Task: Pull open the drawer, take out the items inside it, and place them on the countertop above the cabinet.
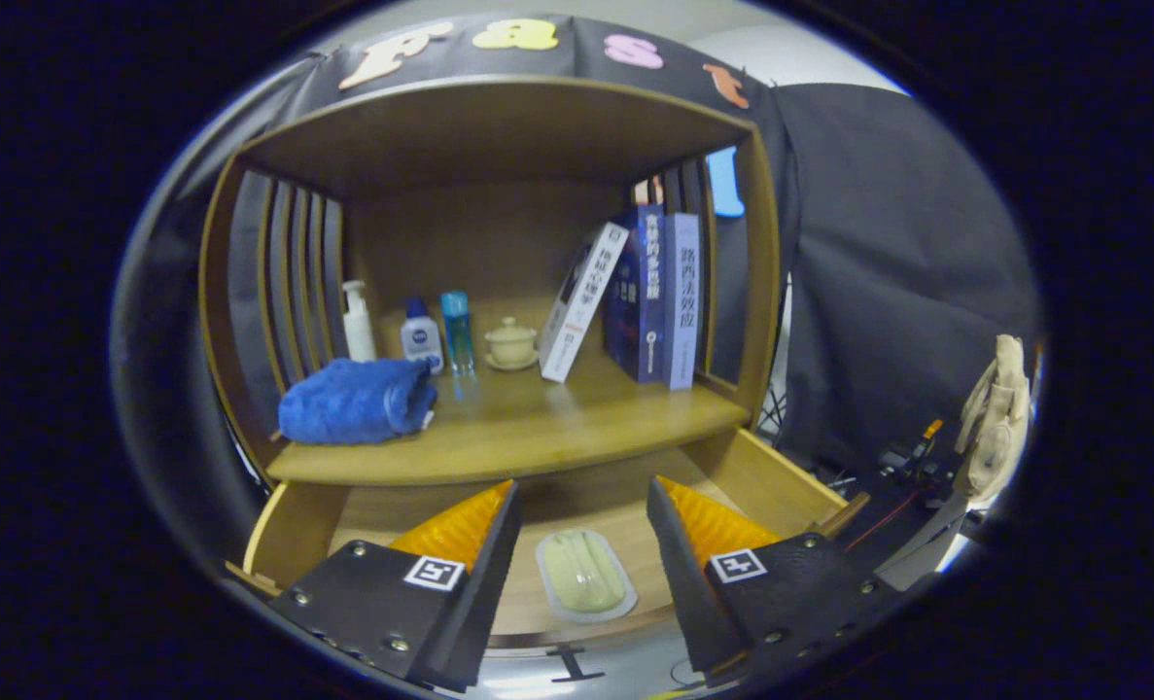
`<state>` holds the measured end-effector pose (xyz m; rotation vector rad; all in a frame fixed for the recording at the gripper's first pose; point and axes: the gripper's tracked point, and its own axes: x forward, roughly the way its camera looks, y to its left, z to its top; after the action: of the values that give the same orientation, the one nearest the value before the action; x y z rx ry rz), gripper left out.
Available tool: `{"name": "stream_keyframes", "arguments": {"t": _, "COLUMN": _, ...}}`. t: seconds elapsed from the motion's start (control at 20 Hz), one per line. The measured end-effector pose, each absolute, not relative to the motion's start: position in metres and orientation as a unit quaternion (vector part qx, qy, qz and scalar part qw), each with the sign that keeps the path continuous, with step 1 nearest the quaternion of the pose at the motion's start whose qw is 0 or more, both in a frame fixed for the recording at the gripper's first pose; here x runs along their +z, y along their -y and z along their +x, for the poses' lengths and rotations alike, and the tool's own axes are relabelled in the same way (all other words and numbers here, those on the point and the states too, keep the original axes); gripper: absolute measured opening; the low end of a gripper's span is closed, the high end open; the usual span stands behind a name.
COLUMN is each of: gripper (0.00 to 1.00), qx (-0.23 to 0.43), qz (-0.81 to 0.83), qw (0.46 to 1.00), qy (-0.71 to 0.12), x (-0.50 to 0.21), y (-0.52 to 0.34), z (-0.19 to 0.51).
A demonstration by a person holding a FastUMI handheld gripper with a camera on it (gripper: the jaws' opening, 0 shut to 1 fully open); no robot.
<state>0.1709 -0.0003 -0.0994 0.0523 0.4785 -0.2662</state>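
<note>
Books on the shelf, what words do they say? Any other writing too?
"路西法效应": spine of the pale blue book.
Dark blue book: spine writing too blurred.
White leaning book: too blurred.
Small white bottle: label too small.
Gripper, open above the soap dish in the drawer: square markers, no words.

I am looking into a staged recording booth dressed as a home corner. A wooden cabinet [499,126] fills the centre of the frame, its worktop [538,428] holding household things: a folded blue towel [355,401] at left, toiletry bottles [421,335] and a small lidded cup [511,343] behind it, books [654,292] leaning at right. Black cloth [897,253] hangs at the right of the frame, with cables and rig gear [912,457] at lower right.
</note>
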Motion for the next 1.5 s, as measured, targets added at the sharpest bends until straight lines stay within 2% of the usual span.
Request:
{"name": "stream_keyframes", "arguments": {"t": 0.4, "gripper": 0.77, "qx": -0.115, "qz": 0.028, "qw": 0.905, "qy": -0.408, "x": -0.181, "y": -0.009, "z": 0.192}}
{"name": "stream_keyframes", "arguments": {"t": 0.65, "gripper": 0.77, "qx": -0.096, "qz": 0.046, "qw": 0.896, "qy": -0.431, "x": -0.213, "y": -0.002, "z": 0.196}}
{"name": "stream_keyframes", "arguments": {"t": 0.8, "gripper": 0.67, "qx": -0.064, "qz": 0.062, "qw": 0.891, "qy": -0.444, "x": -0.229, "y": -0.01, "z": 0.194}}
{"name": "stream_keyframes", "arguments": {"t": 0.85, "gripper": 0.67, "qx": -0.069, "qz": 0.051, "qw": 0.887, "qy": -0.453, "x": -0.237, "y": -0.005, "z": 0.192}}
{"name": "stream_keyframes", "arguments": {"t": 0.95, "gripper": 0.44, "qx": -0.067, "qz": 0.052, "qw": 0.892, "qy": -0.443, "x": -0.236, "y": -0.003, "z": 0.194}}
{"name": "stream_keyframes", "arguments": {"t": 1.05, "gripper": 0.42, "qx": -0.076, "qz": 0.057, "qw": 0.898, "qy": -0.431, "x": -0.237, "y": 0.003, "z": 0.195}}
{"name": "stream_keyframes", "arguments": {"t": 1.15, "gripper": 0.23, "qx": -0.069, "qz": 0.056, "qw": 0.904, "qy": -0.418, "x": -0.237, "y": 0.003, "z": 0.197}}
{"name": "stream_keyframes", "arguments": {"t": 1.25, "gripper": 0.23, "qx": -0.068, "qz": 0.044, "qw": 0.908, "qy": -0.412, "x": -0.236, "y": 0.003, "z": 0.197}}
{"name": "stream_keyframes", "arguments": {"t": 1.35, "gripper": 0.12, "qx": -0.067, "qz": 0.044, "qw": 0.912, "qy": -0.403, "x": -0.236, "y": 0.003, "z": 0.199}}
{"name": "stream_keyframes", "arguments": {"t": 1.5, "gripper": 0.12, "qx": -0.065, "qz": 0.034, "qw": 0.915, "qy": -0.398, "x": -0.235, "y": 0.002, "z": 0.2}}
